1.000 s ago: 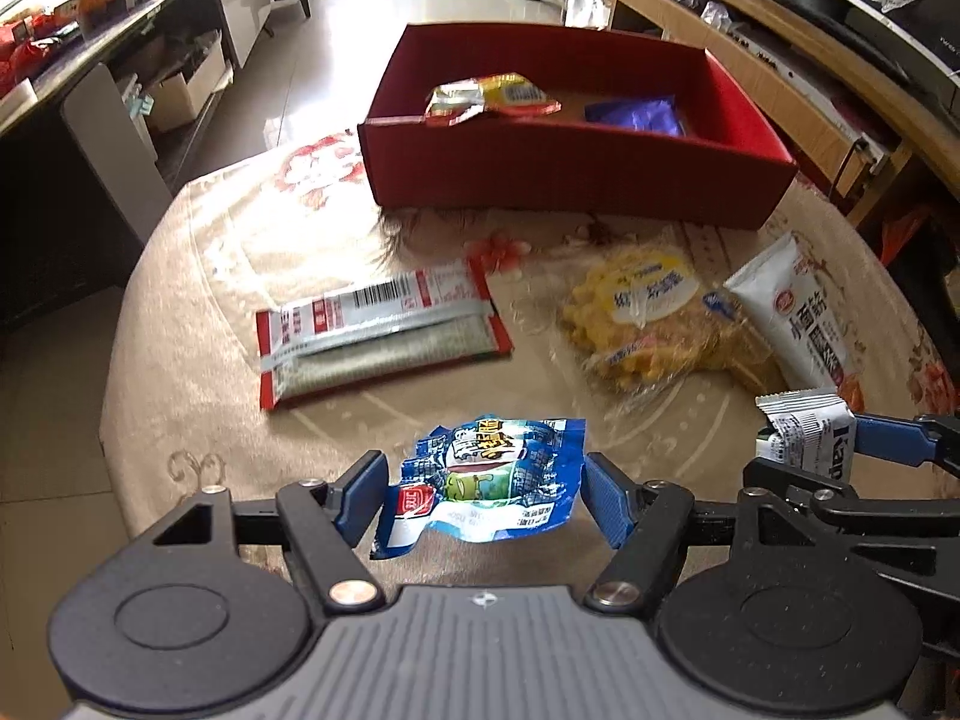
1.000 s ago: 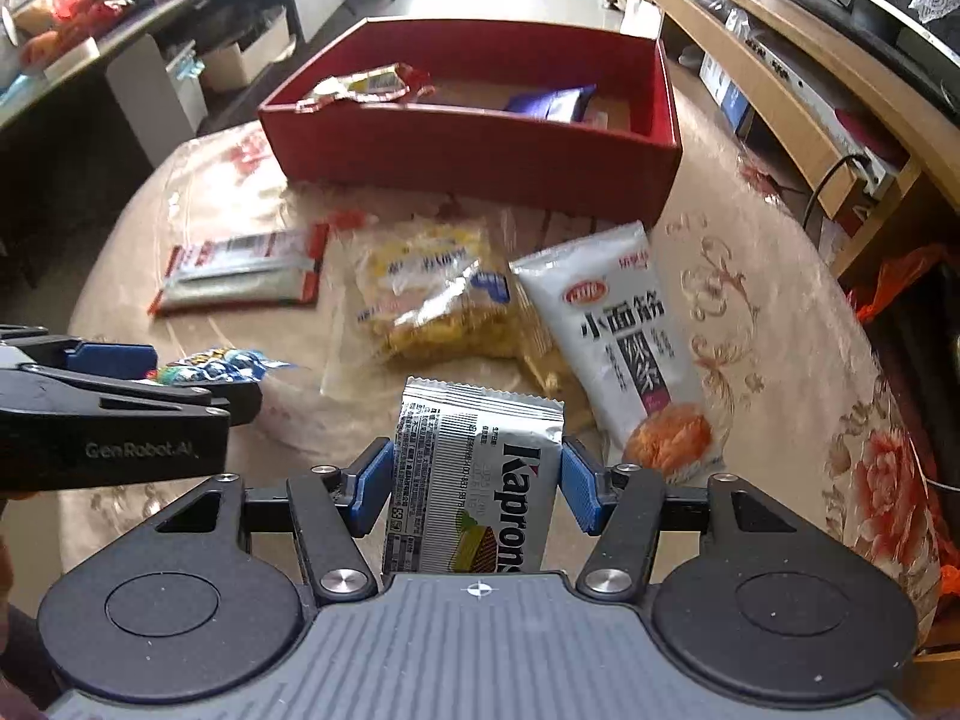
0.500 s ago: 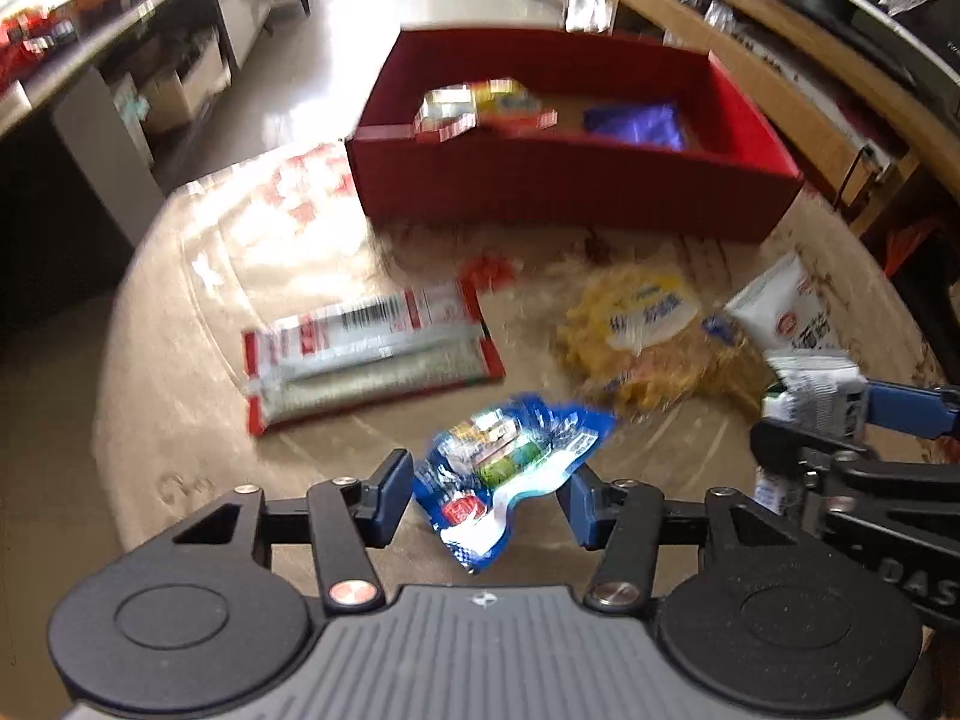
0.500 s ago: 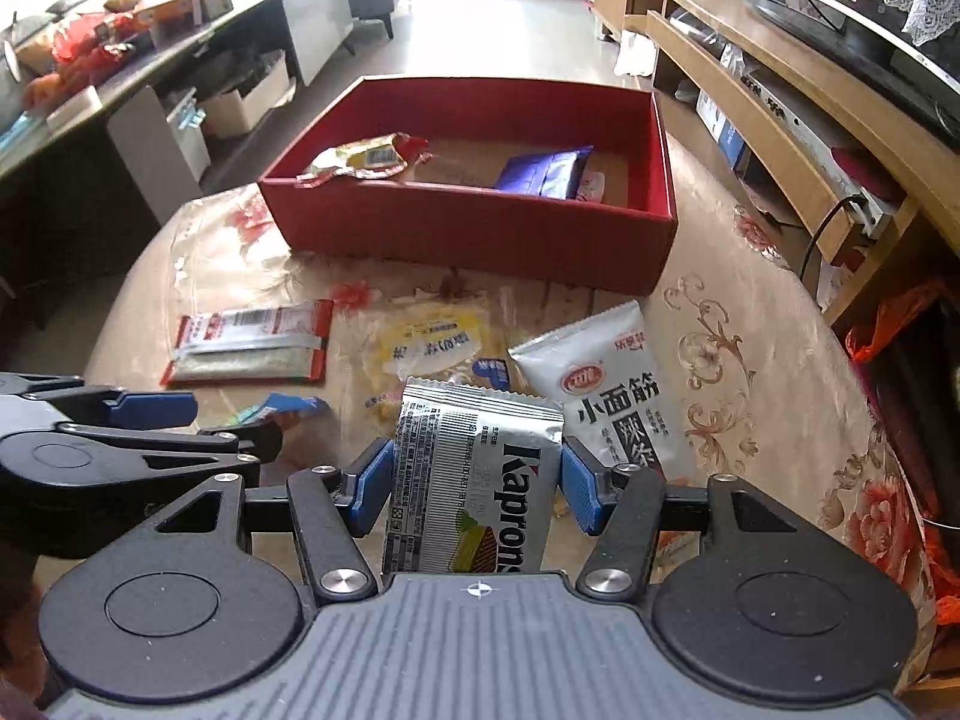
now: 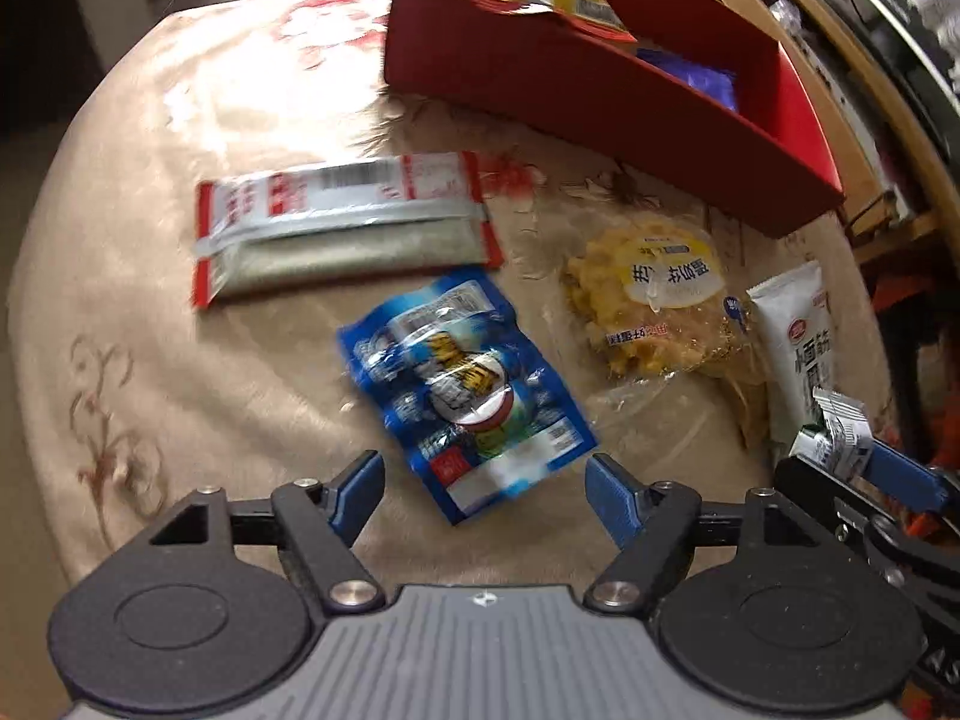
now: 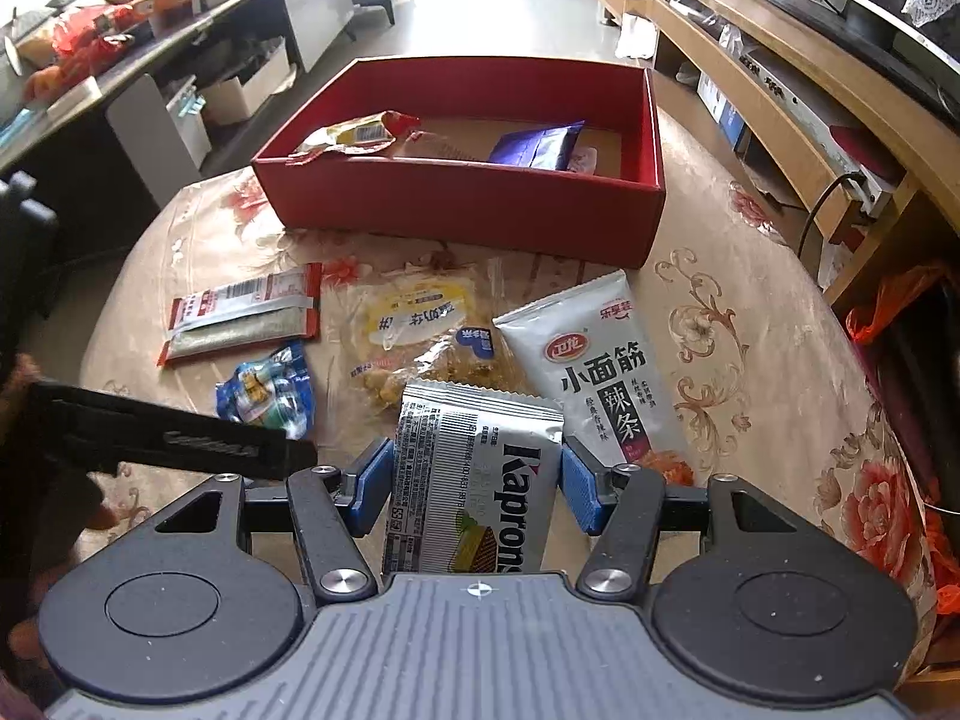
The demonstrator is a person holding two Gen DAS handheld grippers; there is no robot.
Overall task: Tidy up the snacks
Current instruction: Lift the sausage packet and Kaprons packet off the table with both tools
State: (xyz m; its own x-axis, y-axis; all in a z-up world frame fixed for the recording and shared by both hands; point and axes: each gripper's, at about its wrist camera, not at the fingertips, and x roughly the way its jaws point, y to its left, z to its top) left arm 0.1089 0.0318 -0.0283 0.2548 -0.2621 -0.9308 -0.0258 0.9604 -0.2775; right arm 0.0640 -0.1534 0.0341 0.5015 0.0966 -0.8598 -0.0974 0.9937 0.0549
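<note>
My right gripper is shut on a silver Kaprons packet and holds it above the table, short of the red box. The box holds a yellow packet and a purple packet. My left gripper is open and empty; a blue packet lies flat on the cloth just beyond its fingertips, also in the right wrist view. A red-and-white packet, a yellow snack bag and a white packet lie on the table.
The round table has a beige flowered cloth. A wooden TV bench stands to the right, a counter with clutter to the left. An orange bag hangs beside the table's right edge.
The left gripper lifted the blue packet, then opened; the packet now lies flat on the cloth, turned round. The right gripper rose with the Kaprons packet still in it.
</note>
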